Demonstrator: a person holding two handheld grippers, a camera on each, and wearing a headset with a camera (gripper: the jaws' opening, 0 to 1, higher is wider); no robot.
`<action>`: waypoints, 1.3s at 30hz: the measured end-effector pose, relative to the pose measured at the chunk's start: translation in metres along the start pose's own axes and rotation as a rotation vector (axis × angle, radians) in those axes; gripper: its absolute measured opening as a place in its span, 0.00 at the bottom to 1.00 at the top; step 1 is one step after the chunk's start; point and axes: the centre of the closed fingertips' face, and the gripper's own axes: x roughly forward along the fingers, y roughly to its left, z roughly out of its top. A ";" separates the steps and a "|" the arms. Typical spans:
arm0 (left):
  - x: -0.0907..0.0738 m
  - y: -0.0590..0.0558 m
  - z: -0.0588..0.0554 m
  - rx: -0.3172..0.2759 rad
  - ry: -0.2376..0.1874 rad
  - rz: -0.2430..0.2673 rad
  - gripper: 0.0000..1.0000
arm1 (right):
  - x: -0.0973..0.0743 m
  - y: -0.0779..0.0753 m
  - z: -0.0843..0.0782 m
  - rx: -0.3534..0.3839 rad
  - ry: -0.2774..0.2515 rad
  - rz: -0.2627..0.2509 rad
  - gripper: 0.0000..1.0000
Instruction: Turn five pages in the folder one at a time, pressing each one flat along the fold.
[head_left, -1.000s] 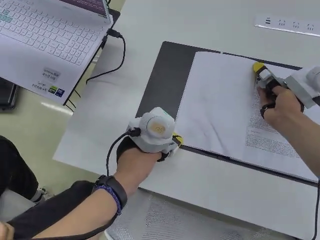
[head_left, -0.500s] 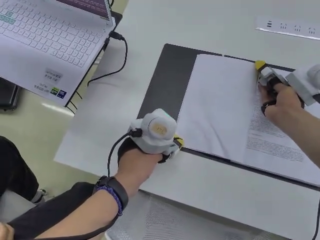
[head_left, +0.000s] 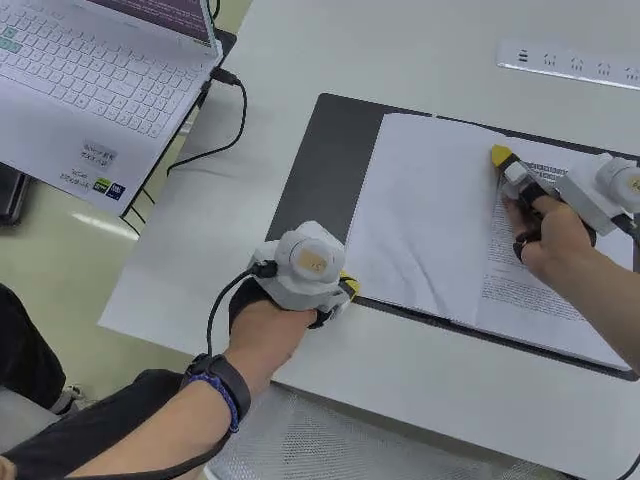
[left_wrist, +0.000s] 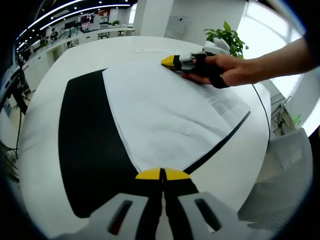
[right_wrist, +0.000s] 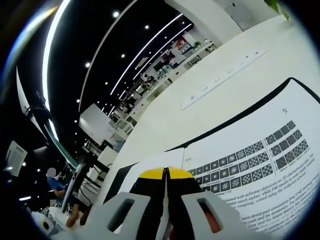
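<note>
The black folder (head_left: 318, 170) lay open on the white worktop (head_left: 420, 50), a blank page (head_left: 420, 210) on its left and a printed page (right_wrist: 260, 165) on its right, whose checkered figures came clear in the right gripper view. The right gripper (head_left: 501, 157), jaws together, touched the fold's far end; the left gripper (left_wrist: 162, 174), likewise closed, sat at the folder's near edge.

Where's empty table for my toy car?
Bare table lies between the laptop and the folder, apart from a black cable, and beyond the folder up to the power strip. The folder is crowded: left gripper and right gripper sit there.
</note>
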 end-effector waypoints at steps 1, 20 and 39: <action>0.000 0.000 0.000 -0.001 -0.001 0.001 0.00 | -0.002 0.002 -0.001 0.000 0.001 0.000 0.00; 0.000 0.000 0.000 0.004 -0.019 0.006 0.00 | -0.052 0.015 -0.033 -0.030 0.024 0.019 0.00; 0.000 0.000 -0.001 0.036 -0.041 0.011 0.00 | -0.101 0.022 -0.074 -0.079 0.087 0.049 0.00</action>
